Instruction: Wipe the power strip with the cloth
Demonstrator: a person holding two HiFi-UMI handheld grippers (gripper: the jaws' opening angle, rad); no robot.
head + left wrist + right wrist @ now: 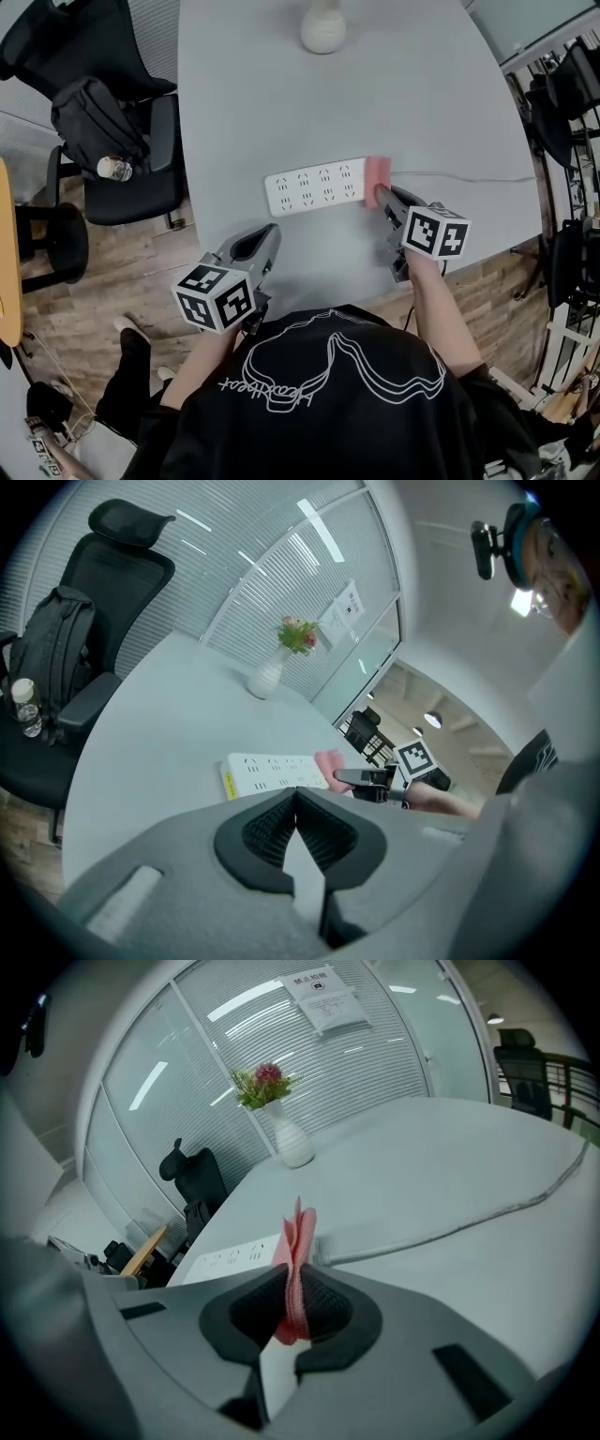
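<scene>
Table [403,103]: pale grey, seen from steeply above. A white vase [323,28] with flowers stands at its far side.
Power strip [314,186]: white, lying flat on the table in front of you, its long side across your view. Its cable [469,176] runs off to your right.
Cloth [377,175]: pink and folded. It sits at the right end of the power strip, where the cable leaves, and touches it.
Right gripper [382,197]: you hold it at that end of the strip. Its jaws are clamped on the cloth [298,1241], which stands up in a fold between the pads.
Left gripper [269,232]: you hold it over the near part of the table, short of the power strip and apart from the right gripper. Its jaws [295,794] are pressed together with nothing between them.
Left of table: black office chair [141,169] carrying a black backpack [94,117] and a bottle [114,169].
</scene>
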